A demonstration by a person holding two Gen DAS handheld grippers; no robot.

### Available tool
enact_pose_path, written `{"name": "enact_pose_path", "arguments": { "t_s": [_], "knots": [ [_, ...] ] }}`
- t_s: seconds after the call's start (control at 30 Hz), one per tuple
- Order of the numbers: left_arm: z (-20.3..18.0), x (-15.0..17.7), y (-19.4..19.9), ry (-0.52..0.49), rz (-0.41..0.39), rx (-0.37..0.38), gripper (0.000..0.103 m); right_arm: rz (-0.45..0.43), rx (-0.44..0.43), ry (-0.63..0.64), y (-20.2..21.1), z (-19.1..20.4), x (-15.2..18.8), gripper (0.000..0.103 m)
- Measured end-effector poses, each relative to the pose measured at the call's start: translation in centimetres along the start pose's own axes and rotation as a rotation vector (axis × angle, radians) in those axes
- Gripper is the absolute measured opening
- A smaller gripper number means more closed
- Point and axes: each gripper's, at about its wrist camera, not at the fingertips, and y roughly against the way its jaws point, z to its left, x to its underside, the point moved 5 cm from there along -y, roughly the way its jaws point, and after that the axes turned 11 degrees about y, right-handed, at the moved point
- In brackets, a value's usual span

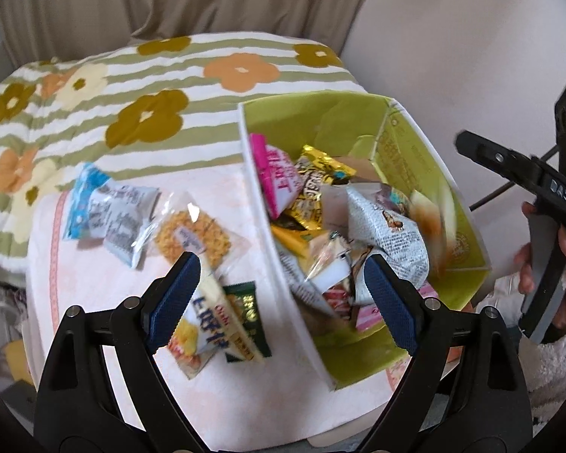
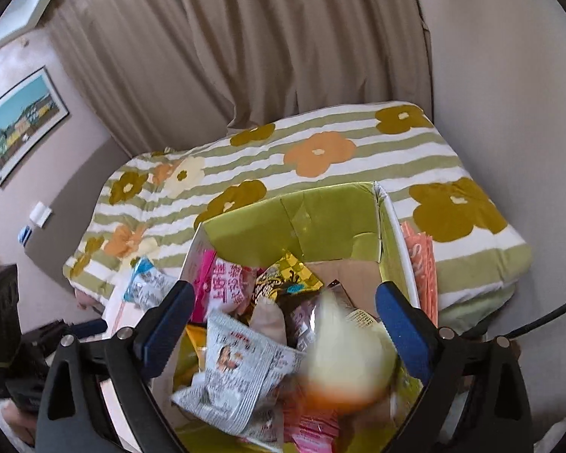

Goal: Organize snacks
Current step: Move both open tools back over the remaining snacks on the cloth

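The left gripper [image 1: 283, 298] hangs with its fingers [image 1: 177, 294] spread wide and nothing between them, over the near wall of the box and the loose packets beside it. The right gripper [image 2: 286, 324] hangs directly above the box interior, fingers likewise spread; a pale, motion-blurred packet [image 2: 347, 355] with an orange lower end lies between and below them. It appears to be free of both pads, but the blur prevents a firm reading.

Progress, as a judgement: the task is well past its midpoint. The green-lined cardboard box [image 1: 358, 113] already holds a dense pile, including a grey-and-white printed packet [image 1: 388, 234], a pink packet [image 1: 271, 173] and a yellow-and-black packet [image 1: 317, 177]. Remaining on the pale pink cloth [image 1: 94, 283] left of the box:

- a white-and-yellow packet [image 1: 203, 324], nearest, with a dark green packet [image 1: 245, 321] just beside it and partly under it;
- a clear packet of golden crackers [image 1: 196, 230], further out;
- a blue-and-white packet cluster [image 1: 109, 211], furthest.

These items are still to be placed, probably in the box.

View differences: only the left wrist view shows all the packets outside the box; the right wrist view shows only the blue-and-white cluster [image 2: 147, 283] past the box wall. The left view also shows the right gripper body and the hand [image 1: 562, 260] holding it. Only the right wrist view shows orange-pink packets [image 2: 420, 260] standing outside the right box wall, the framed picture [image 2: 19, 120] on the wall, and the full spread of the flowered striped blanket [image 2: 320, 158] and beige curtain [image 2: 245, 37] behind.
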Motion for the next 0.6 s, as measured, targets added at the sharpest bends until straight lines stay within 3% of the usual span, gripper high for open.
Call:
{"name": "enact_pose_path", "arguments": {
  "t_s": [0.33, 0.6],
  "knots": [
    [4.9, 1.6, 5.1, 0.141, -0.1, -0.089, 0.088, -0.015, -0.111, 0.086, 1.8, 2.9, -1.5, 0.096],
    [9.0, 3.1, 9.2, 0.235, -0.162, -0.198, 0.088, 0.004, -0.266, 0.187, 1.0, 7.9, -1.6, 0.096]
  ]
}}
